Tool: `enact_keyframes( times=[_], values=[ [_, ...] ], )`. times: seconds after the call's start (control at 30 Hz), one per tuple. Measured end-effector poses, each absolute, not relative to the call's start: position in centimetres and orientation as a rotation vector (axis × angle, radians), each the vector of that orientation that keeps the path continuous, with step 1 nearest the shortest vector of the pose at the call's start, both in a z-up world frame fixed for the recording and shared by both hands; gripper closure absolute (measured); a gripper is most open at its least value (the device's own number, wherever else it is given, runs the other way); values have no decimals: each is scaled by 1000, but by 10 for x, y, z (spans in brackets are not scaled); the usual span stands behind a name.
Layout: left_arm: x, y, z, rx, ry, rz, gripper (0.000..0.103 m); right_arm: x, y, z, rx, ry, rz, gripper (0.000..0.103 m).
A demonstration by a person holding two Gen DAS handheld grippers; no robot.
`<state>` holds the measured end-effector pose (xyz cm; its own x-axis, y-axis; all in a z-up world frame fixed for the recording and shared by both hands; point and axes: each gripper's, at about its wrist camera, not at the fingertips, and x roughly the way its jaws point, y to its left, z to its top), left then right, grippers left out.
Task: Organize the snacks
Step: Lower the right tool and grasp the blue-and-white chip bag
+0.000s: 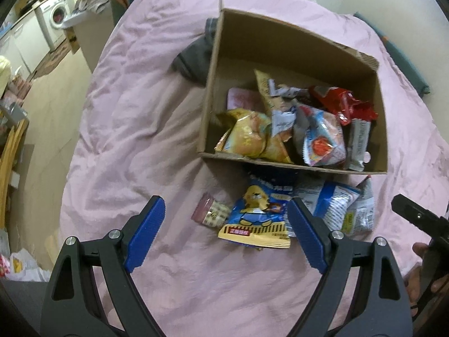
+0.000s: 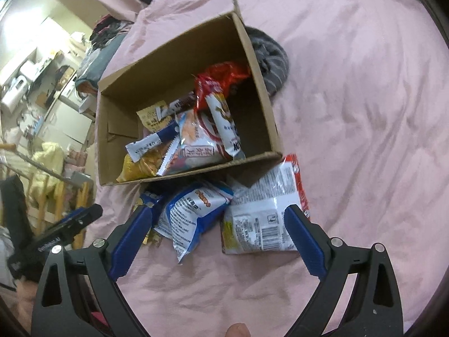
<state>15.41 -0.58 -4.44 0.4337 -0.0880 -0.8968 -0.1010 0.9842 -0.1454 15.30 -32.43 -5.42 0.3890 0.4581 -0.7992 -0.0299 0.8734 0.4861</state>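
A cardboard box (image 1: 213, 90) (image 2: 118, 129) sits on a pink bedspread with several snack packets piled inside. Loose packets lie in front of it: a blue and yellow cartoon packet (image 1: 256, 216), a small brown wrapped snack (image 1: 210, 212), a blue and white bag (image 1: 334, 205) (image 2: 190, 216), and a white packet with red edge (image 2: 266, 219). My left gripper (image 1: 226, 231) hangs open above the cartoon packet, nothing between its blue pads. My right gripper (image 2: 217, 238) is open over the blue and white bag and the white packet, without pressing either.
A grey striped cloth (image 1: 193, 59) (image 2: 270, 59) lies behind the box. The bed's left edge drops to a floor with a washing machine (image 1: 54, 21), a wooden frame (image 2: 47, 196) and clutter. The other gripper's black tip (image 1: 415, 216) shows at the right.
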Motion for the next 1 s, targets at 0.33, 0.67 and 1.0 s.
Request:
enact_keyframes(
  times=[0.33, 0.67, 1.0],
  values=[
    [159, 13, -48, -262, 1149, 38, 16, 170, -282, -99, 607, 1364, 485, 18],
    [155, 25, -49, -269, 1148, 48, 16, 191, -251, -137, 582, 1470, 423, 53],
    [163, 13, -57, -278, 1177, 40, 16, 158, -270, -112, 546, 1409, 488, 65]
  ],
)
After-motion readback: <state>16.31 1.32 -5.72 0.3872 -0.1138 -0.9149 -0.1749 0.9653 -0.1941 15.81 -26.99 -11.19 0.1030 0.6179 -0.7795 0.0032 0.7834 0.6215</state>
